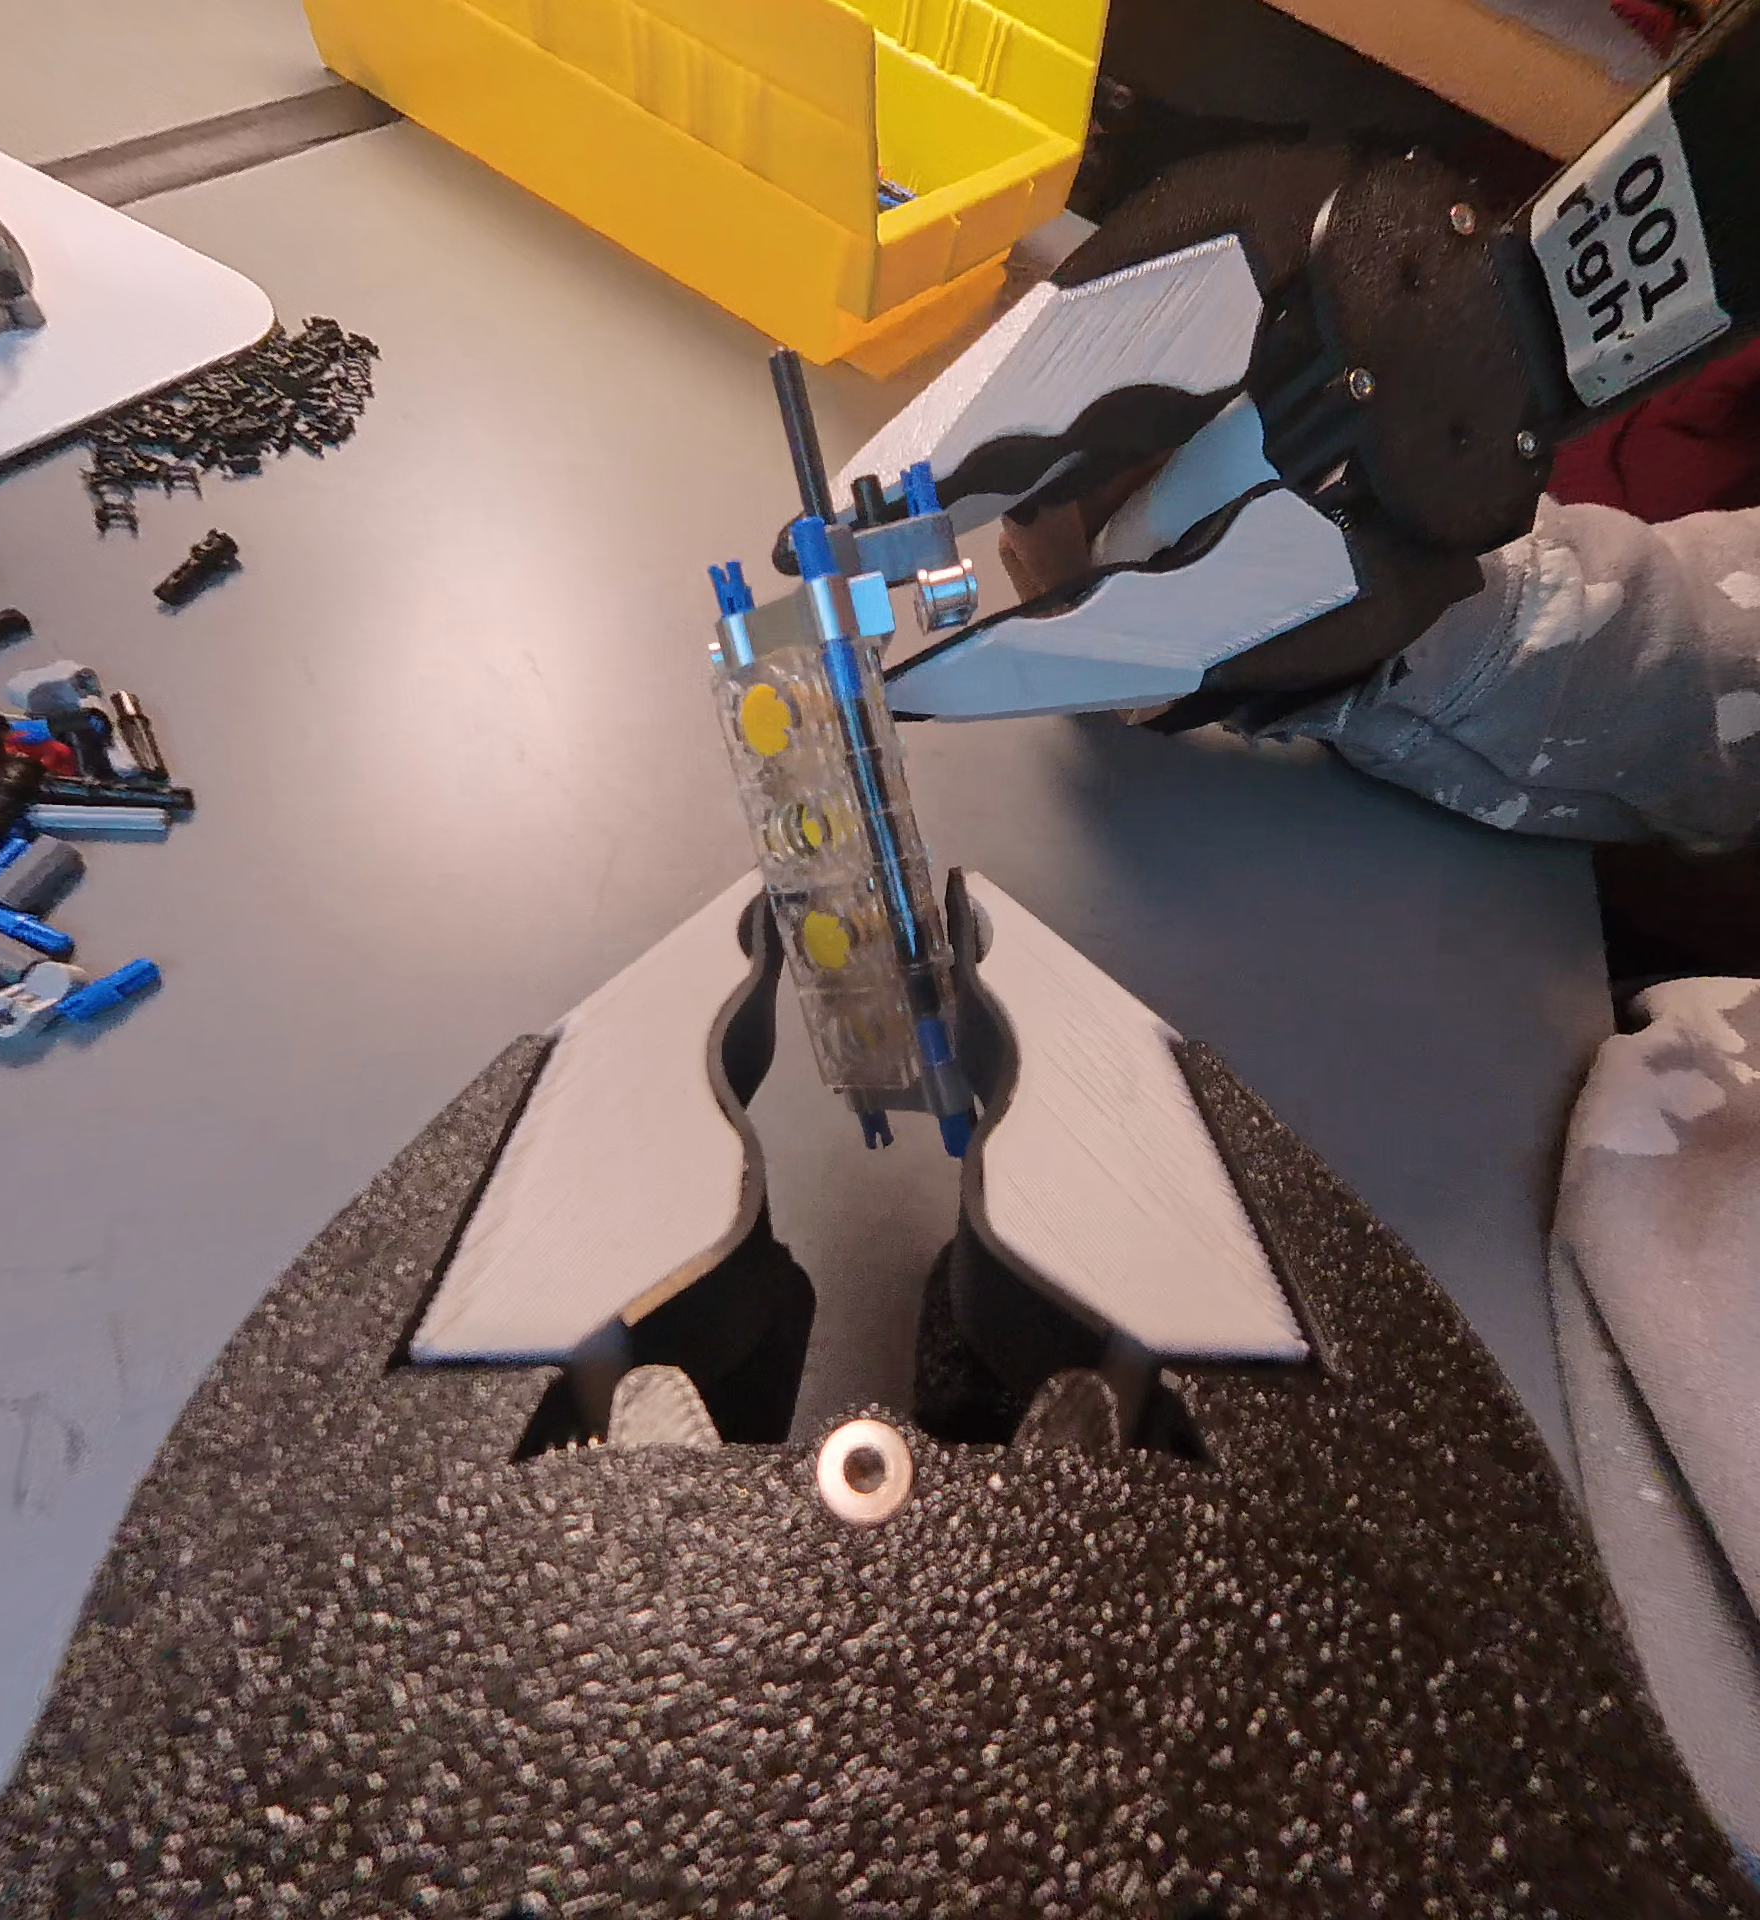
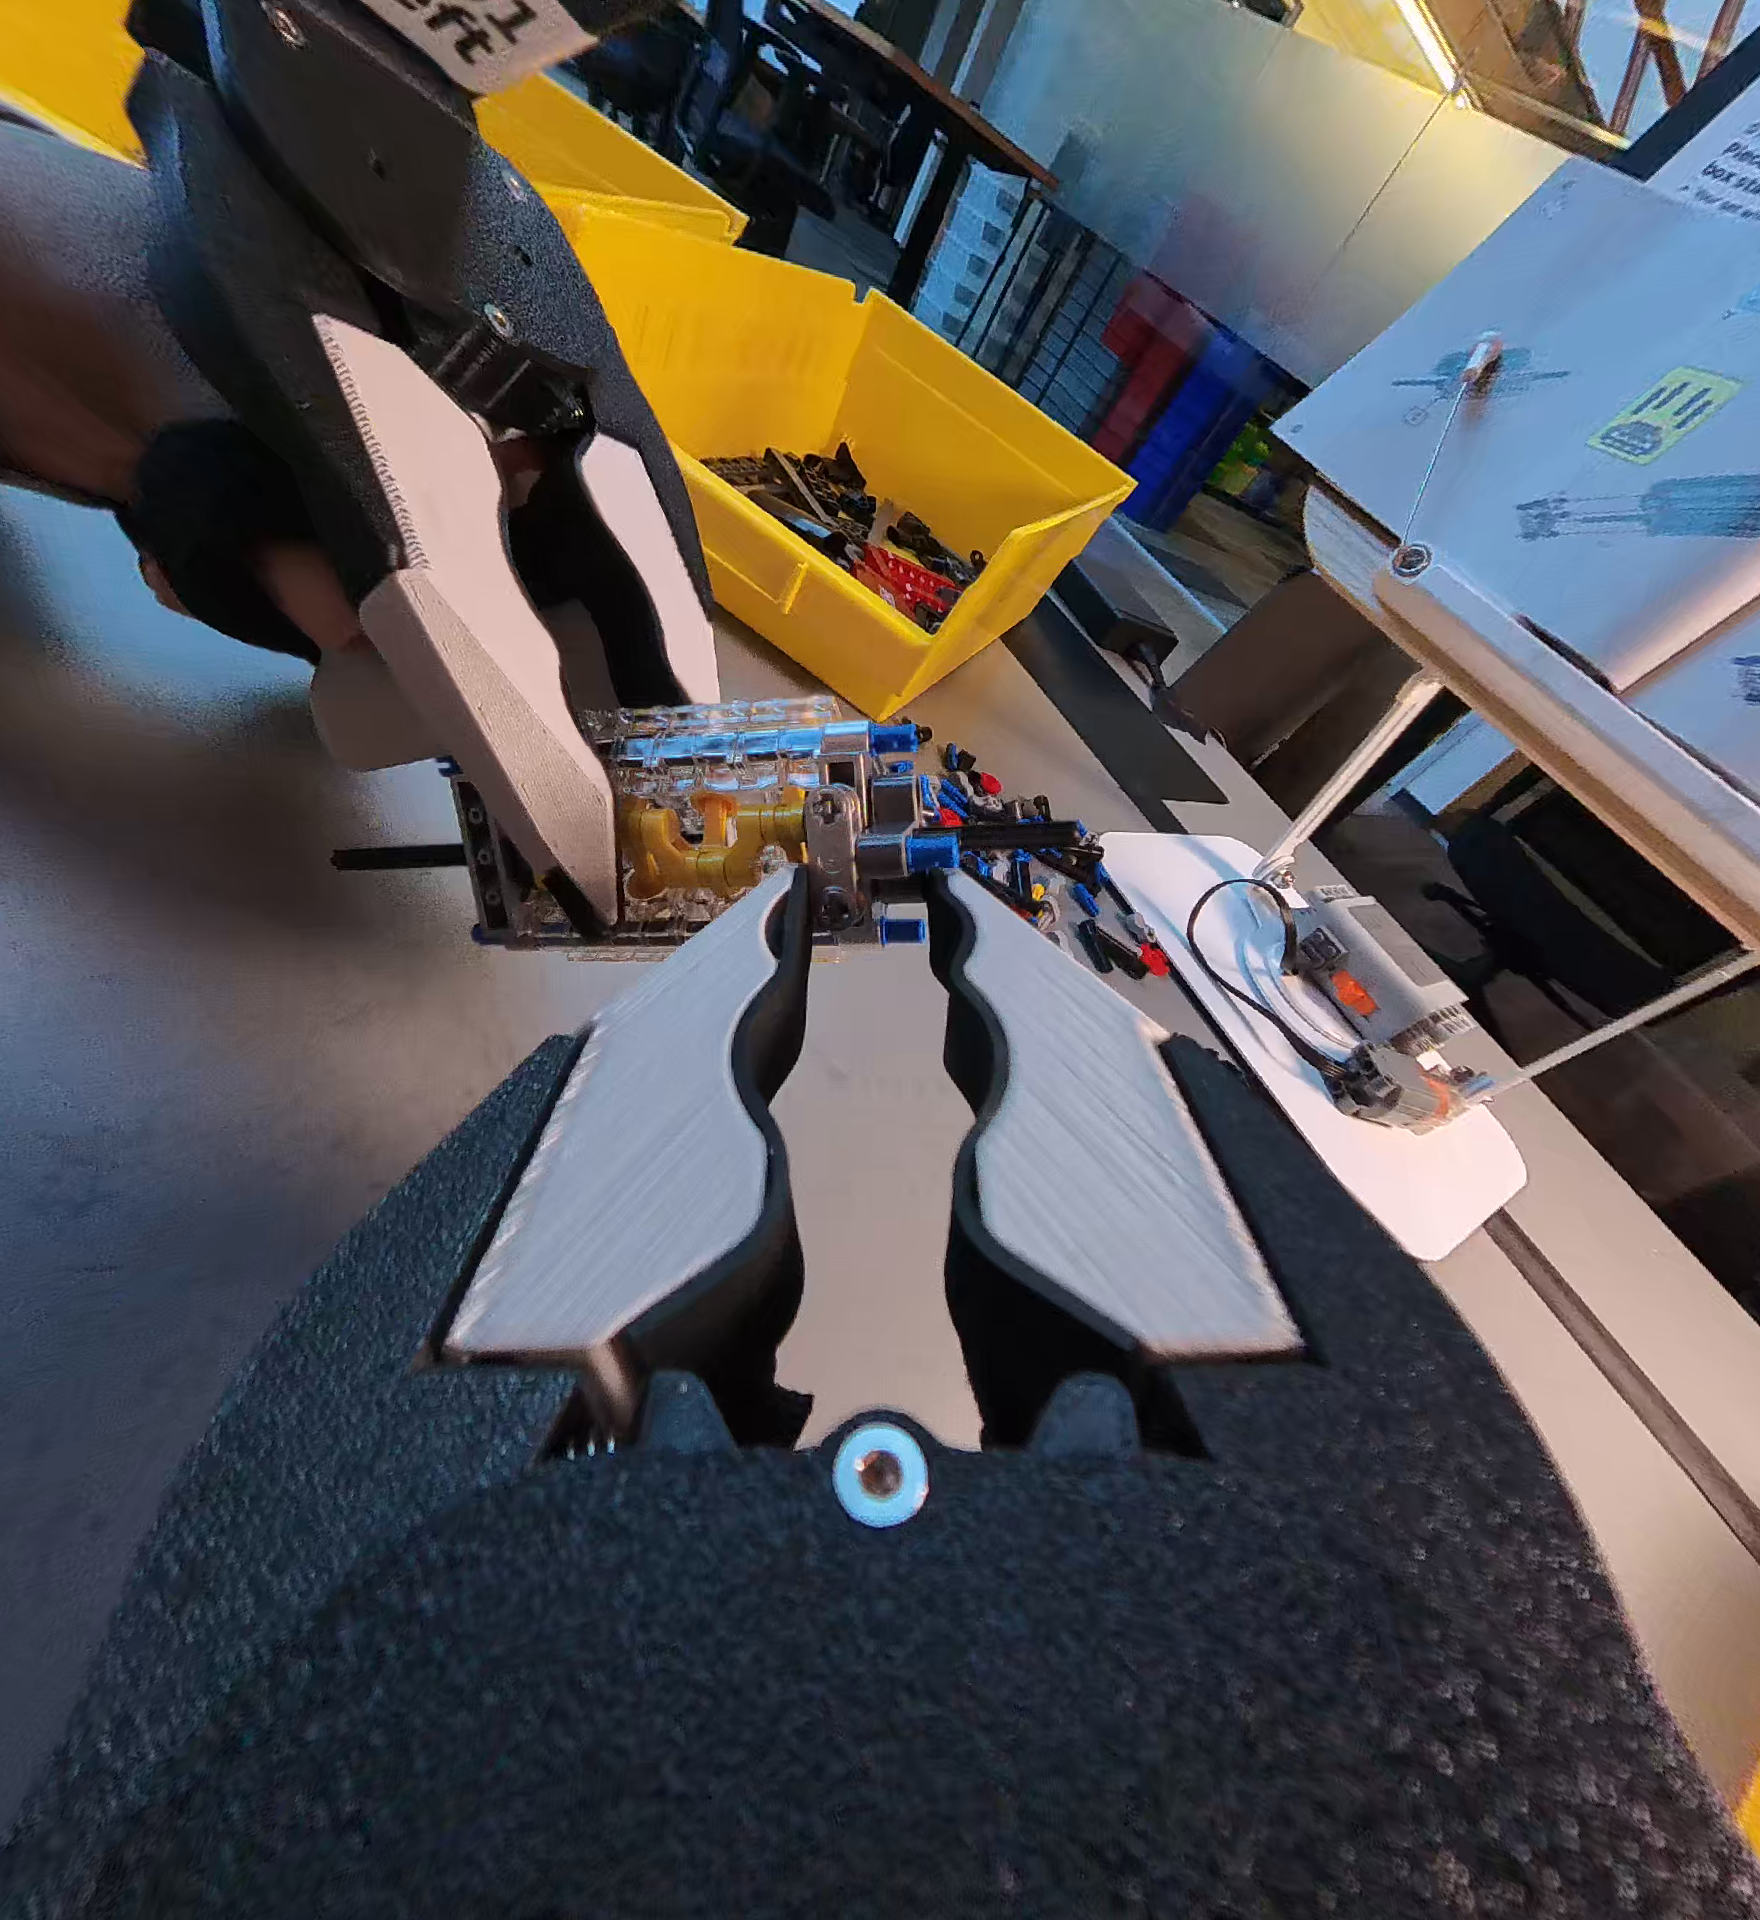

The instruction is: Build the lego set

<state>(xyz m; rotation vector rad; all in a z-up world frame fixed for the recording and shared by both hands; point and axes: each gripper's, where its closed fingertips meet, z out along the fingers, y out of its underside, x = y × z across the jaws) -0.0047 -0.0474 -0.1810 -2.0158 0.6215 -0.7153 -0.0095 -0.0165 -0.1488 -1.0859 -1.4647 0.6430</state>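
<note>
My left gripper (image 1: 860, 914) is shut on a clear brick assembly (image 1: 834, 831) with yellow parts inside, blue pins and a long black axle (image 1: 803, 436), and holds it above the grey table. My right gripper (image 2: 868, 894) comes in from the right (image 1: 881, 587), and its jaws close on the grey connector (image 2: 834, 862) and blue pins at the assembly's far end. In the right wrist view the assembly (image 2: 730, 790) lies sideways, with the left gripper's fingers (image 2: 502, 665) clamped on its other end.
A yellow bin (image 2: 855, 353) with dark and red parts stands behind. Loose blue, grey and black pieces (image 1: 14, 831) and a heap of small black links (image 1: 232, 405) lie at the left. A white tray (image 2: 1375, 1174) carries a grey motor (image 2: 1375, 987). An instruction stand (image 2: 1582, 416) rises on the right. One gripper's finger ends stand about 5 cm off the other's.
</note>
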